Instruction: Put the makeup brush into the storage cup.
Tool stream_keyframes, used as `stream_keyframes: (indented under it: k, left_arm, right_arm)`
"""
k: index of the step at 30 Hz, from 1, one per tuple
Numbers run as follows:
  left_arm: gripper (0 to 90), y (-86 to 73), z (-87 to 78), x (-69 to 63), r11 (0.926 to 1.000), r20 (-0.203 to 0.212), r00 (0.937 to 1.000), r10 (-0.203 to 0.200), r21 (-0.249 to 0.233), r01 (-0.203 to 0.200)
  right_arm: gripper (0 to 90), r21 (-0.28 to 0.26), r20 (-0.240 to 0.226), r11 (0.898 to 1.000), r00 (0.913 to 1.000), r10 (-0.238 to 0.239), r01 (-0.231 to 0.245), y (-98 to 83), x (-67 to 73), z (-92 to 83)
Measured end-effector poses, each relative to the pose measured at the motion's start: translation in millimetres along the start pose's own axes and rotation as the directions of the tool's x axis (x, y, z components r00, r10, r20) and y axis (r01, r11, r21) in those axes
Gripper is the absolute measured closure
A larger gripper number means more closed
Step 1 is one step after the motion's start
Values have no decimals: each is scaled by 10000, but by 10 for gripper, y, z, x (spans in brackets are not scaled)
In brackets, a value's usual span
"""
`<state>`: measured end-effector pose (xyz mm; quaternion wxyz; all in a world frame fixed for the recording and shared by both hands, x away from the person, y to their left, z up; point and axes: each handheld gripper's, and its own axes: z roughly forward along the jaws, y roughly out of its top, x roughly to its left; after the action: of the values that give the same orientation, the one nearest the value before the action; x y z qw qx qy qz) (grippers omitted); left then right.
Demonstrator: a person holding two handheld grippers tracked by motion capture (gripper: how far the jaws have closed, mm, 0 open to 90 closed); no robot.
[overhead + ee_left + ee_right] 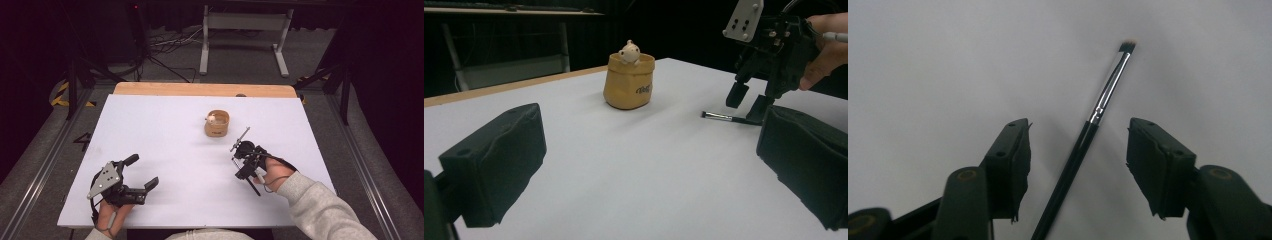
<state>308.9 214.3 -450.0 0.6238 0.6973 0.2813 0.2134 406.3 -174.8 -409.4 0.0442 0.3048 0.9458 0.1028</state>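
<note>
**Operator:** Right gripper status relative to the slim black-handled makeup brush with a silver ferrule?

**Technician:** Jaws are spread, one pad on each side of the handle, neither pad touching it. The brush lies flat on the white table top, and its long axis runs between the pads and away from the gripper, bristle tip farthest out. In the left gripper view the same gripper stands over the handle end, pointing down.

**Operator:** Position of the brush against the tan soft pouch with the small pale figure peeking out?

**Technician:** The brush lies near the pouch, on the person's side of it and slightly to the right, its tip angled toward the pouch, apart from it.

**Operator:** Nearer hand?

**Technician:** The right. The left gripper rests well apart from the pouch, at the near left, jaws wide and holding nothing.

**Operator:** Obstructions?

**Technician:** None between the pads and the handle. Judgement: closing squarely across the handle should secure it; the thin round handle may roll if only one pad makes contact first.
</note>
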Motion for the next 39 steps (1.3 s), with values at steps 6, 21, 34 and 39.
stream_keyframes:
  k: [6, 21, 34, 39]
  left_arm:
    - [3, 4, -2, -4, 10000, -1, 10000, 41, -16, -41]
    - [3, 6, 1, -16, 10000, 2, 10000, 37, 3, -37]
    - [3, 7, 1, -16, 10000, 12, 10000, 46, 10, -46]
    - [3, 5, 0, -13, 10000, 18, 10000, 32, 1, -32]
  right_arm:
    - [596, 164, -50, 9998, 10000, 78, -78, 14, 13, 50]
    - [813, 370, 149, 9990, 9996, 256, -262, 28, 3, 61]
    - [826, 827, 386, 9955, 9983, 432, -463, 91, 10, 78]
    - [835, 1146, 302, 9917, 9980, 549, -580, 97, -12, 126]
